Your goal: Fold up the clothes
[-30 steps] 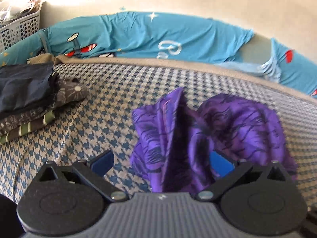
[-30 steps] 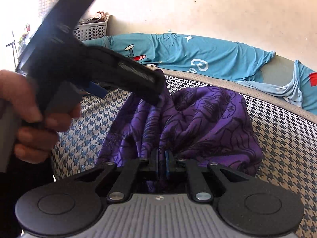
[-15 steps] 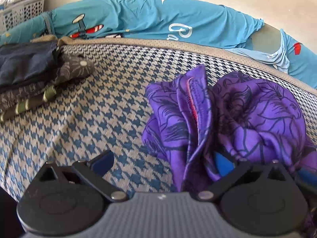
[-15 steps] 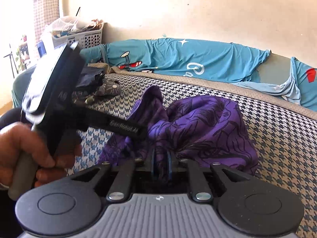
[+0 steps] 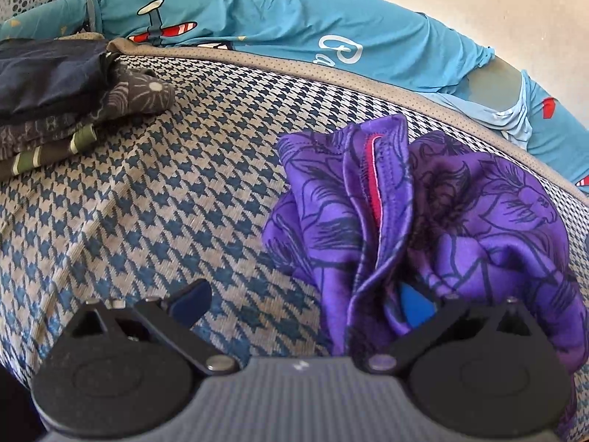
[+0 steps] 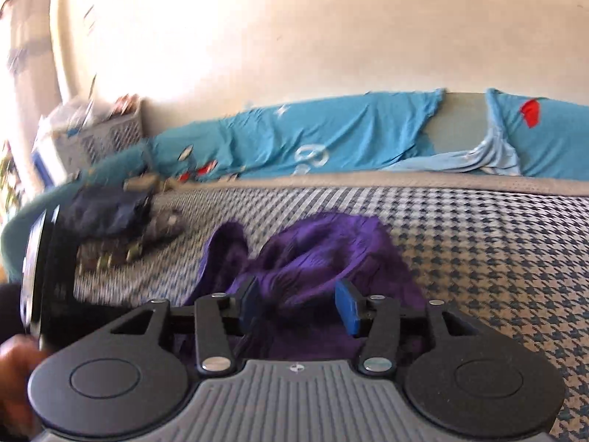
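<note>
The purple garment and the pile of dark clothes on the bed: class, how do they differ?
The purple garment lies crumpled in a loose heap; the pile of dark clothes is folded flat and stacked. The garment is a single bright piece with a black floral print; the pile holds several dark pieces, one green-striped. Both rest on the houndstooth bed cover.

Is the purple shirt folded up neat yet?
No. The purple garment lies crumpled in a bunched heap on the bed.

Home bedroom: houndstooth bed (image 5: 154, 191), laundry basket (image 6: 110, 134), folded clothes (image 5: 55, 103).
</note>
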Demonstrator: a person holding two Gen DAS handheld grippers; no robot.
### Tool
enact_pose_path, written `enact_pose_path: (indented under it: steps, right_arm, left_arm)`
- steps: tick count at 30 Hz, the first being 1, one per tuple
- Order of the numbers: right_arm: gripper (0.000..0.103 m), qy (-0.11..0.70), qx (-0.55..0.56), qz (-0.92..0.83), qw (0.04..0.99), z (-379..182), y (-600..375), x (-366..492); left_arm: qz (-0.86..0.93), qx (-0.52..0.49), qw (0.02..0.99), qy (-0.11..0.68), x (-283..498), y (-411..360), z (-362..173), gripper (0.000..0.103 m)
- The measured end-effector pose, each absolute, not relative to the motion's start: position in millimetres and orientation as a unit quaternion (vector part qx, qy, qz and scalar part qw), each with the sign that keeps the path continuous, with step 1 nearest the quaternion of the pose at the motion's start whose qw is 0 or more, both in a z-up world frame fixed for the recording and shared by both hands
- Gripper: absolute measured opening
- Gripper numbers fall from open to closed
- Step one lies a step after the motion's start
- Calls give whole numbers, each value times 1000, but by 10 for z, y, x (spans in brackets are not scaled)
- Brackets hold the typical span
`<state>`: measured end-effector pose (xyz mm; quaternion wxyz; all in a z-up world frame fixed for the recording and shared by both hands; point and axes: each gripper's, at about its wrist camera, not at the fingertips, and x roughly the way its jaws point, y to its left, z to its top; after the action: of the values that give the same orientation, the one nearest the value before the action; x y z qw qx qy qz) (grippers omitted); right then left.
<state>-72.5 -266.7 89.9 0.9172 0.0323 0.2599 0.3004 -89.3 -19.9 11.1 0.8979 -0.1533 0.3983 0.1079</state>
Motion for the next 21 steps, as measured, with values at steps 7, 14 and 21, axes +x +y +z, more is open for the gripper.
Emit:
enact_pose_path:
  steps: [7, 14, 21]
  right_arm:
    - [71, 265, 25, 248, 932, 927, -2672, -402]
    - [88, 293, 8, 244, 924, 791, -2581, 3]
    - [95, 343, 29, 256, 903, 528, -2462, 373]
  left_arm:
    - [102, -163, 898, 396, -905, -173, 90, 103]
    - [100, -164, 900, 391, -923, -170, 79, 103]
    - [99, -165, 901, 388, -930, -170, 76, 103]
